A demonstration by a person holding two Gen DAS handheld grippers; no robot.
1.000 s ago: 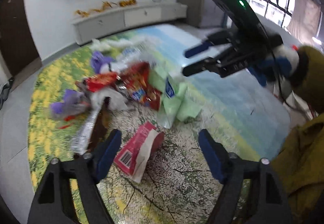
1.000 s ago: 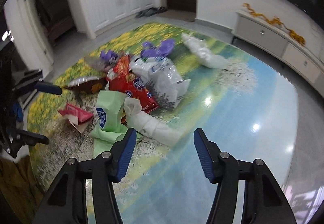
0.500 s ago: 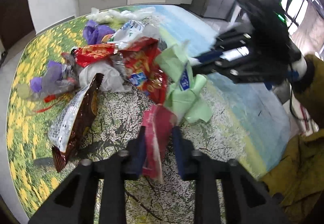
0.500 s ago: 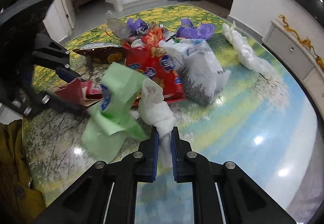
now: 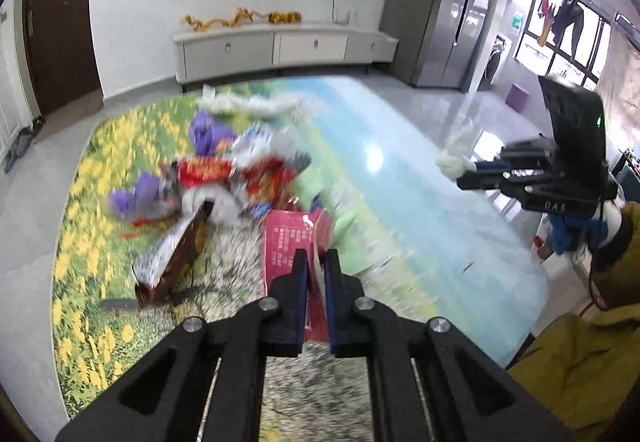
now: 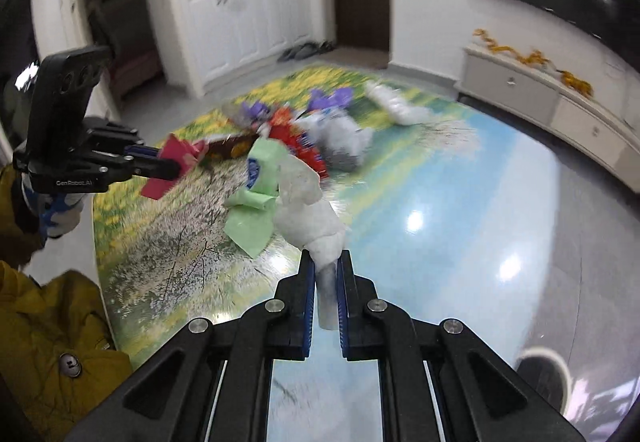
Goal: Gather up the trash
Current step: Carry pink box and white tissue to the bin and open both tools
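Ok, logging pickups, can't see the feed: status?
Left gripper closing on pink packet. Right gripper shut on white crumpled bag. Both off the table. Rest of trash pile still down; nothing blocking.

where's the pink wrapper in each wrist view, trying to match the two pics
Left wrist view: the pink wrapper is at bottom centre, pinched in the left gripper, whose jaws are closing on it.
Right wrist view: it is at middle left, at the tip of the other gripper.
Shared landmark: the green wrapper lies beside it in both; in the left view it peeks out right of the pink one.
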